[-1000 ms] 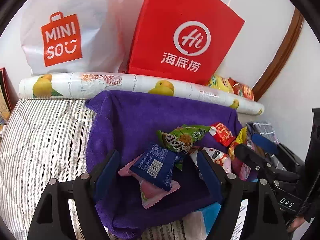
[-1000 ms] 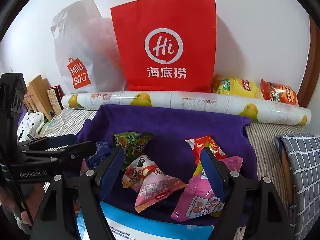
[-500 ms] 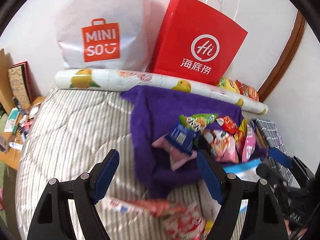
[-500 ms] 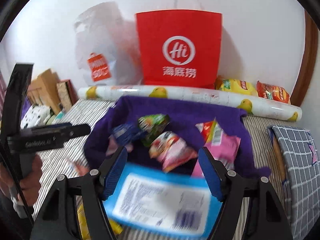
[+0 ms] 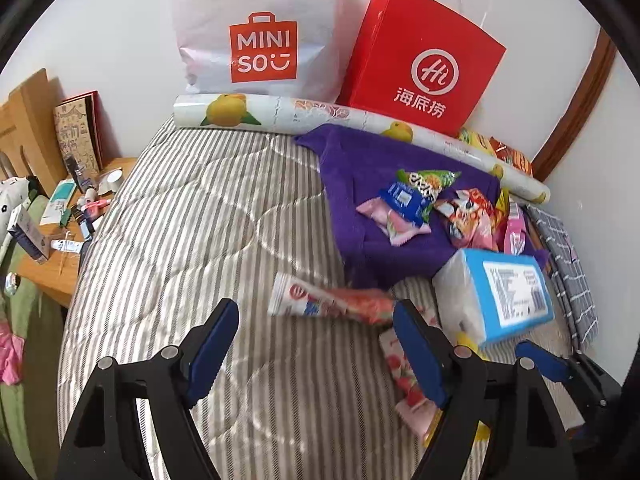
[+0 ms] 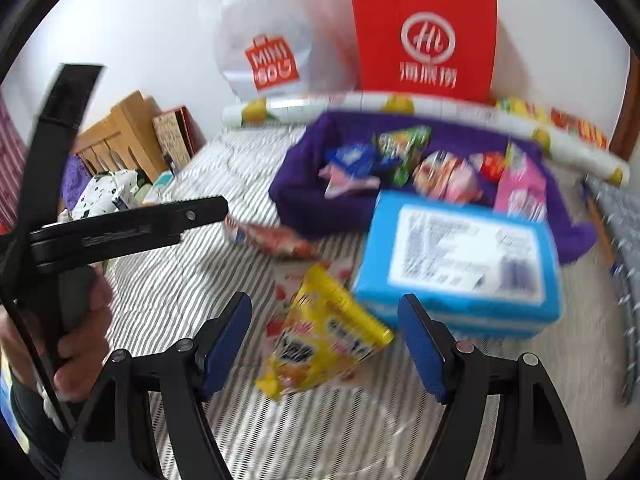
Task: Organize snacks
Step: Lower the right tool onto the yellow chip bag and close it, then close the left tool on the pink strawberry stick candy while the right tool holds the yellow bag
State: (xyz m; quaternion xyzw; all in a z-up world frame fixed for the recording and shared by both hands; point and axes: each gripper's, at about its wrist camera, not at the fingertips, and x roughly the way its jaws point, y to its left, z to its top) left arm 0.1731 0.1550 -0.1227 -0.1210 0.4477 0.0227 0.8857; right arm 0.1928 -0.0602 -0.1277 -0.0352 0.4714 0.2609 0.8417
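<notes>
The right gripper (image 6: 324,336) and left gripper (image 5: 316,344) both gape, holding nothing; a yellow snack packet (image 6: 324,340) lies between the right jaws. Beyond, snacks (image 5: 416,204) heap on purple cloth (image 5: 360,168); bags read "MINISO" (image 5: 262,24), "Hi" (image 5: 420,60)

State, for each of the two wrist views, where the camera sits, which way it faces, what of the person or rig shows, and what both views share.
Left wrist: on the left gripper, angled down over the striped bed; the right gripper shows at lower right.
Right wrist: on the right gripper, above the yellow packet; the left hand and its tool show.
Shared: purple towel, blue pack, red bag.
</notes>
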